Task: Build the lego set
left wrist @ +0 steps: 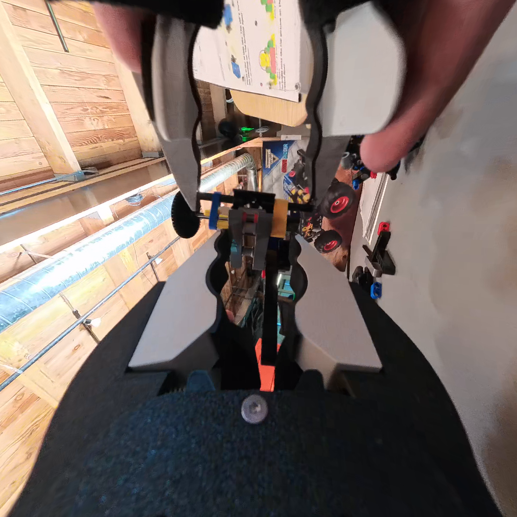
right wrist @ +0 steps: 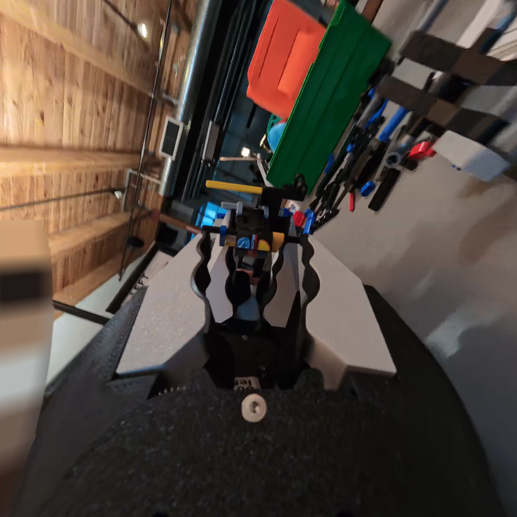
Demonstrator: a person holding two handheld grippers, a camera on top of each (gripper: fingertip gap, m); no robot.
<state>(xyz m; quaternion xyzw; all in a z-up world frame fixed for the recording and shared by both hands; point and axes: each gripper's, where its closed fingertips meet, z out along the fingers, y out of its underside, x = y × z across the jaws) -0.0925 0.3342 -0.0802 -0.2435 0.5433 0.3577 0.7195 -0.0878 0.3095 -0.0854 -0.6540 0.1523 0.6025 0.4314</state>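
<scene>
A small lego assembly (left wrist: 247, 228) of grey, black, blue and tan parts is held in the air between both grippers. A black axle (left wrist: 208, 195) runs across it, with a black gear (left wrist: 184, 216) on one end. My left gripper (left wrist: 258, 237) is shut on the assembly's grey body from below. My right gripper (left wrist: 253, 202) comes from the top of the left wrist view, its fingertips pressed on the two ends of the axle. In the right wrist view, my right gripper (right wrist: 251, 239) spans the axle (right wrist: 212, 229), and the left gripper (right wrist: 258, 221) holds the assembly (right wrist: 253, 223) between its fingers.
The views are rolled, so the grey table (left wrist: 447, 251) stands at the right. On it lie loose lego pieces (left wrist: 377, 253), also in the right wrist view (right wrist: 363, 167). A lego box (left wrist: 285, 159), an instruction sheet (left wrist: 251, 42), an orange bin (right wrist: 282, 61) and a green bin (right wrist: 321, 106) stand behind. Less than 4 cm separates the two grippers' tips.
</scene>
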